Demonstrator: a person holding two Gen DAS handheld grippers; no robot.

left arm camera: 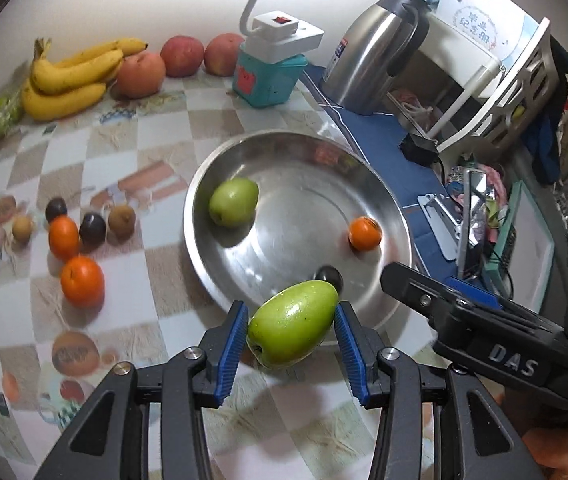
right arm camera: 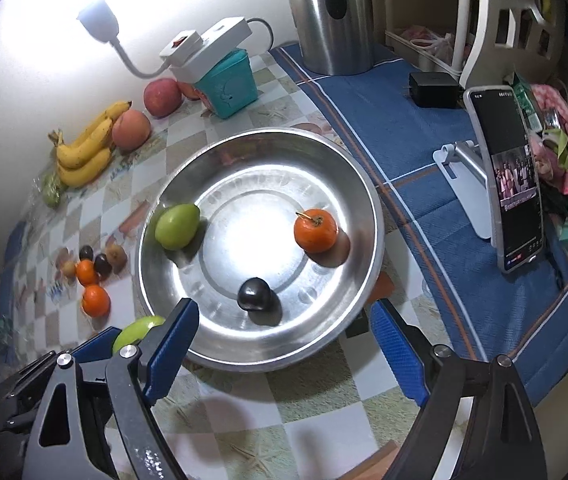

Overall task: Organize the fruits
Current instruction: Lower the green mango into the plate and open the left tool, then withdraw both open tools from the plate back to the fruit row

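Observation:
My left gripper (left arm camera: pixel 290 322) is shut on a green fruit (left arm camera: pixel 292 324), held just above the near rim of the steel bowl (left arm camera: pixel 396 220). That same fruit (right arm camera: pixel 136 330) shows at the lower left of the right wrist view. Inside the bowl (right arm camera: pixel 372 208) lie another green fruit (right arm camera: pixel 177 226), a small orange (right arm camera: pixel 315 230) and a dark round fruit (right arm camera: pixel 254 294). My right gripper (right arm camera: pixel 284 332) stands open over the bowl's near edge with nothing between its fingers.
Left of the bowl lie two oranges (left arm camera: pixel 82 286), dark and brown small fruits (left arm camera: pixel 92 228), bananas (left arm camera: pixel 72 76) and red apples (left arm camera: pixel 182 56) by the wall. A teal box (left arm camera: pixel 268 76), steel kettle (left arm camera: pixel 376 60), phone on a stand (right arm camera: pixel 516 180) and shelf crowd the right.

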